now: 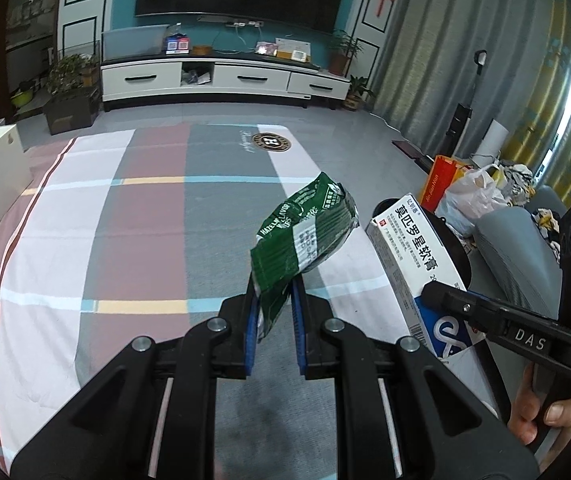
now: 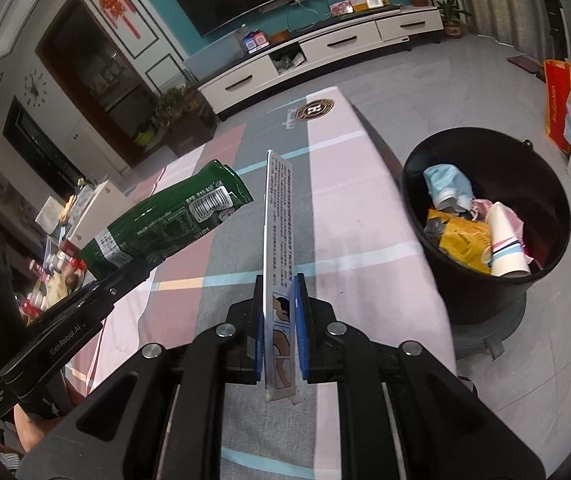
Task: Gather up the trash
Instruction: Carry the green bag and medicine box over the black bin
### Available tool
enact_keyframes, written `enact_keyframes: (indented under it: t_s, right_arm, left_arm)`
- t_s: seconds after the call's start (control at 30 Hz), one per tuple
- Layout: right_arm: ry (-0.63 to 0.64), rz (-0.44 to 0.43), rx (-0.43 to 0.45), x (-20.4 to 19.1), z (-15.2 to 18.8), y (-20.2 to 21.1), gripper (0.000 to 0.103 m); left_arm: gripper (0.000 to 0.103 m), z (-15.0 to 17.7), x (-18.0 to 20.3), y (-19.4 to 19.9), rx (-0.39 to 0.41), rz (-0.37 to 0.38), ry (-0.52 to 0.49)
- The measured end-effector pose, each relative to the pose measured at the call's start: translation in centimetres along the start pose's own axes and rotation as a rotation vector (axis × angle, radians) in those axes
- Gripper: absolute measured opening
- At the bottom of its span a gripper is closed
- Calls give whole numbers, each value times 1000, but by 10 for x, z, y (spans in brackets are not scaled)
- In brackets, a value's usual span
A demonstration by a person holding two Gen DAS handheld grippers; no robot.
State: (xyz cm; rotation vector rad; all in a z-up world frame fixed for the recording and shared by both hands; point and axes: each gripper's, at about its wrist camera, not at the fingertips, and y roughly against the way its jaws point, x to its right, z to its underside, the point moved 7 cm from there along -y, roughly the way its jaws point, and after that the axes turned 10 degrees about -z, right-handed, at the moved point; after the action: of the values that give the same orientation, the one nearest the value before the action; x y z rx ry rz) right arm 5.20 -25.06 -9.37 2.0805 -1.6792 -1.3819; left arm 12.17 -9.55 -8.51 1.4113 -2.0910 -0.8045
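Note:
My left gripper is shut on a crumpled green snack wrapper, which sticks up and forward above the checked cloth. The same green wrapper shows at the left of the right wrist view, pinched by the left gripper. My right gripper is shut on a flat white and blue medicine box, held edge-on. That medicine box appears at the right of the left wrist view, with the right gripper clamped on it. A black trash bin stands on the floor to the right, with several pieces of rubbish inside.
A pink, grey and white checked cloth covers the table below both grippers. A hand holds the right gripper's handle. Bags sit on the floor at the right. A white TV cabinet and potted plants stand at the far wall.

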Motion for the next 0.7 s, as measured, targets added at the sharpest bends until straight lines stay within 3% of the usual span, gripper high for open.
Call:
enact_keyframes:
  t_s: [0.7]
  right_arm:
    - [-79, 26, 107, 59, -14, 43, 14]
  left_arm:
    - [15, -18, 81, -18, -5, 54, -153]
